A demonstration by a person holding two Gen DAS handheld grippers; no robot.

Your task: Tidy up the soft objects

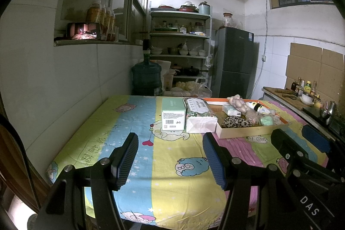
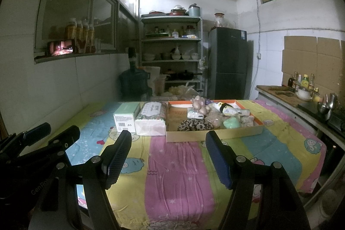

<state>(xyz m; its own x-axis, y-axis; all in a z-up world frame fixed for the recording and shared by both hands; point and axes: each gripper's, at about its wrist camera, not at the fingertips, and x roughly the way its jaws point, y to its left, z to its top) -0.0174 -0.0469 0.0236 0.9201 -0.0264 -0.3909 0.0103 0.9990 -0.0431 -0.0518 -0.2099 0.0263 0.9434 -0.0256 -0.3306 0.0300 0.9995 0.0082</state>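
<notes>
A shallow cardboard tray [image 1: 248, 132] [image 2: 215, 134] with an orange inner rim sits on the far side of the table. It holds several soft things: a leopard-print cloth [image 1: 236, 122] [image 2: 195, 125], a pink plush toy [image 1: 237, 102] [image 2: 199, 104], a green soft item [image 1: 267, 121] [image 2: 231, 123] and a penguin-like toy [image 2: 224, 108]. Left of the tray lie a floral tissue pack [image 1: 199, 114] [image 2: 151, 120] and a green box [image 1: 174, 114] [image 2: 125, 119]. My left gripper [image 1: 170, 156] is open and empty, short of the box. My right gripper [image 2: 168, 156] is open and empty, short of the tray.
The table wears a colourful cartoon sheet [image 1: 163, 165] [image 2: 176, 176] and stands against the left wall. Behind it are a water jug [image 1: 146, 77], a shelf of dishes [image 1: 181, 44] and a dark fridge [image 1: 234, 61]. A counter with bottles [image 2: 301, 87] runs along the right.
</notes>
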